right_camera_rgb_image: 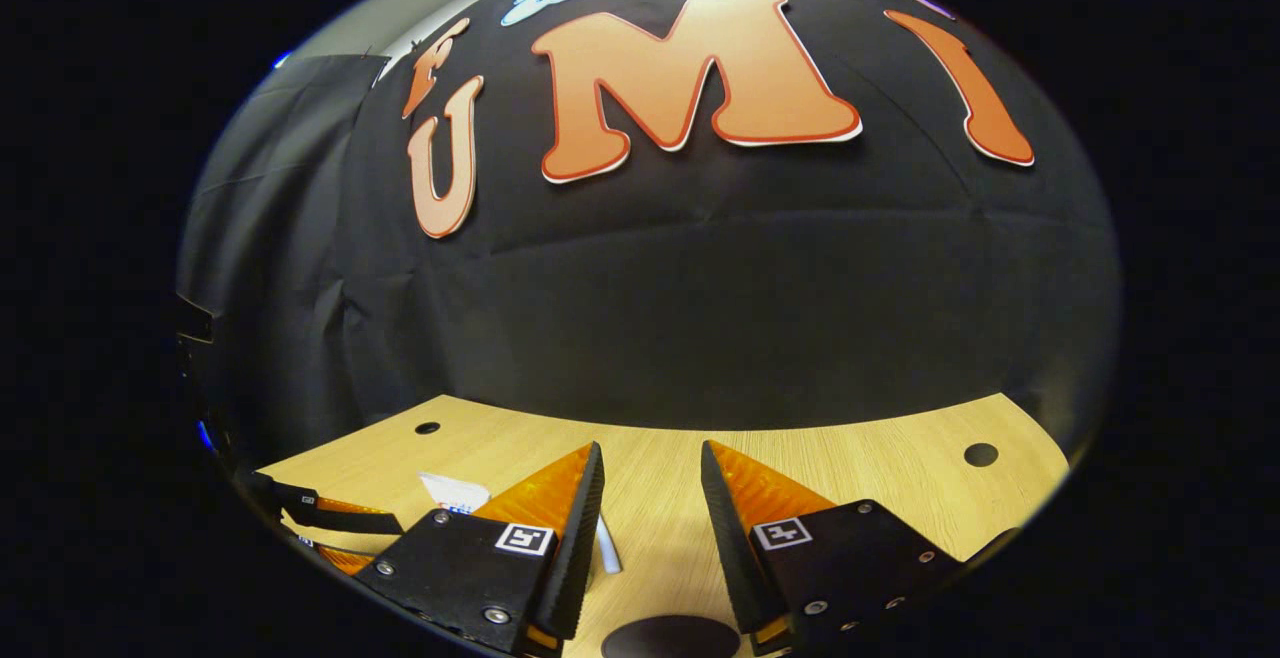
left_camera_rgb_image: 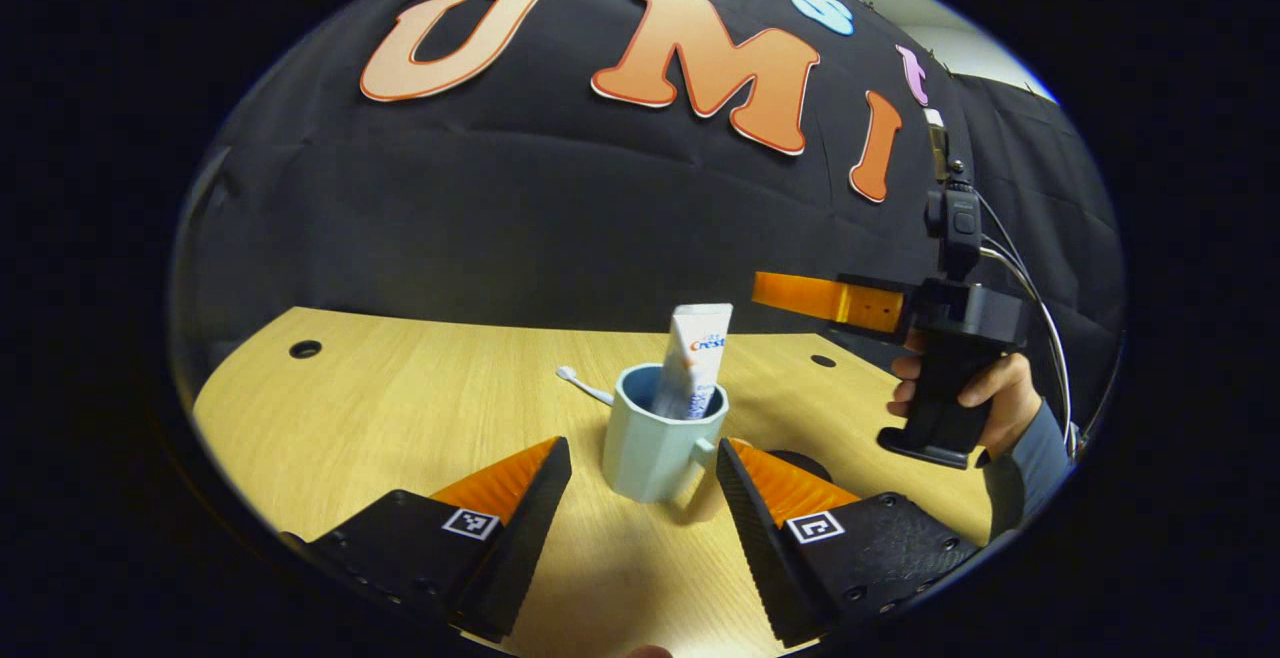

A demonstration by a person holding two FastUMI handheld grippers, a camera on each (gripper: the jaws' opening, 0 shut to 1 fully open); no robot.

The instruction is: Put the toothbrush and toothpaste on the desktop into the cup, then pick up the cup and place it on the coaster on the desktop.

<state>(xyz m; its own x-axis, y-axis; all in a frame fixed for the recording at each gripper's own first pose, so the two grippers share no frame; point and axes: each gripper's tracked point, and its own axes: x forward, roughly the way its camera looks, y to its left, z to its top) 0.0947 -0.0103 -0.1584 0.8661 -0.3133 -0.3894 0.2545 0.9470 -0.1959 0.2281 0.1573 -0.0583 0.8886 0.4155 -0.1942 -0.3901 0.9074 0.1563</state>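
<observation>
The wooden desktop (left_camera_rgb_image: pixel 400 408) is the biggest thing here, a light brown top with small round holes in it. In the left gripper view, the left gripper (left_camera_rgb_image: pixel 643 458) sits low at the front with its two fingers spread wide apart, and it holds nothing. The cup (left_camera_rgb_image: pixel 655 443) stands upright on the desktop just ahead of those fingers, in the gap between the tips but not touching them as far as can be seen. Its little handle sticks out toward the finger on the right side of that view. Far off on the right of the same view, a hand (left_camera_rgb_image: pixel 985 398) grips the handle of the right gripper (left_camera_rgb_image: pixel 765 288), which floats high above the desktop and away from the cup. In the right gripper view, the right gripper (right_camera_rgb_image: pixel 650 463) has its fingers apart with nothing between them. The coaster (right_camera_rgb_image: pixel 672 638), dark and round, lies flat on the desktop at the very bottom of that view, under the gap between the fingers. The toothpaste (left_camera_rgb_image: pixel 693 358) stands inside the cup, its flat end poking up over the rim. The toothbrush (left_camera_rgb_image: pixel 585 385) lies flat on the desktop just behind the cup, on its left side.
</observation>
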